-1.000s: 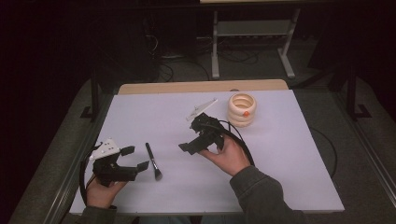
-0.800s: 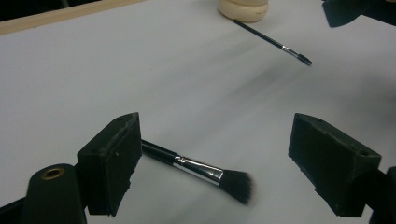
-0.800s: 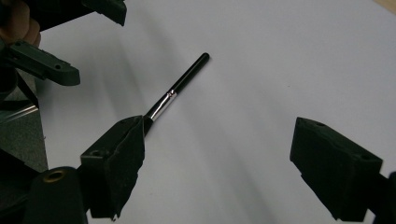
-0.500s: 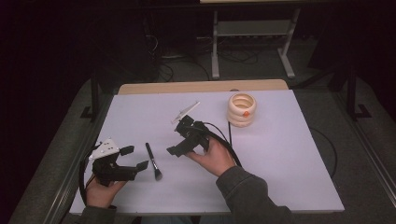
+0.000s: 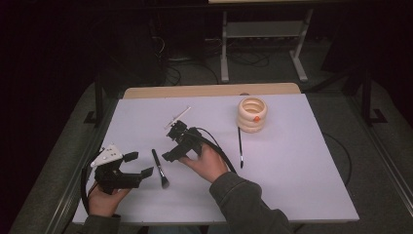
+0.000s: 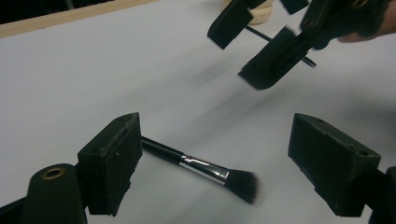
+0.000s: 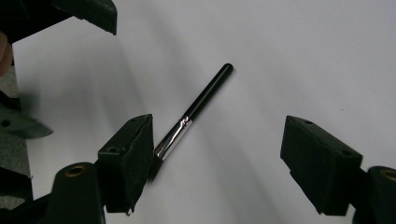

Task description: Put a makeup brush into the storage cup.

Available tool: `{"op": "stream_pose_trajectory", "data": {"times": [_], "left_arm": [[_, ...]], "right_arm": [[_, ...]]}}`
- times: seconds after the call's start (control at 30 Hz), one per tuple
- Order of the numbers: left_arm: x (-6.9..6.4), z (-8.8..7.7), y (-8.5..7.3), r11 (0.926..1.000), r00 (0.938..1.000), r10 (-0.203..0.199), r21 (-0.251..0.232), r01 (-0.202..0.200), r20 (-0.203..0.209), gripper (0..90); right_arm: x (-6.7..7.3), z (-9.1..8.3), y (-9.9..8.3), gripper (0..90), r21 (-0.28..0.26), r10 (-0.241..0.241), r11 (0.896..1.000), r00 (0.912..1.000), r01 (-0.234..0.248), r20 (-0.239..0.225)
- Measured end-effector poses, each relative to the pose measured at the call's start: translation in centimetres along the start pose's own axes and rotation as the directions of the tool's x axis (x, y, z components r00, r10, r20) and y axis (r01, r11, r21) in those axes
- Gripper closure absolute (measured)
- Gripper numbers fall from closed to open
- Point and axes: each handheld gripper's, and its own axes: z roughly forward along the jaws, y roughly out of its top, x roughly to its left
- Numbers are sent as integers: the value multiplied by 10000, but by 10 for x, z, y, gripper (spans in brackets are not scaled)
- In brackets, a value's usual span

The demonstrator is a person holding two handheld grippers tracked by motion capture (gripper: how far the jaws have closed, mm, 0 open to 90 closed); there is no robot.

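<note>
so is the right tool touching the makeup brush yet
Apart. In the left gripper view the right tool hangs above the table with open jaws, and the makeup brush lies flat on the white surface below it with clear space between.

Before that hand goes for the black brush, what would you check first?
1. Right claw open wide enough for the brush: ok. Its jaws stand well apart.
2. Brush centred between those jaws: not ok. It lies close to one jaw, and its bristle end is hidden behind that jaw.
3. Brush lying free on the table: ok. Nothing rests on it.
4. Left claw empty: ok. It is open and holds nothing.
5. Room for both claws at the brush: cannot tell. The left claw sits close beside the brush too.

The right claw's jaws have just been closing, and they are not gripping anything yet.
</note>
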Motion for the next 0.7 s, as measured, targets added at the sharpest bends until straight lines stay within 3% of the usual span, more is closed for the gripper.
{"op": "stream_pose_trajectory", "data": {"times": [0.2, 0.7], "left_arm": [[0, -1, 0, 10000, 10000, 5, 12, -5, -8, 172], [1, -2, -1, 10000, 10000, 2, -25, -2, -39, 172]], "right_arm": [[0, 17, 6, 280, 171, -6, 9999, 9999, 3, 172], [5, 56, 6, 373, 386, 415, 9984, 9991, -414, -11]]}}
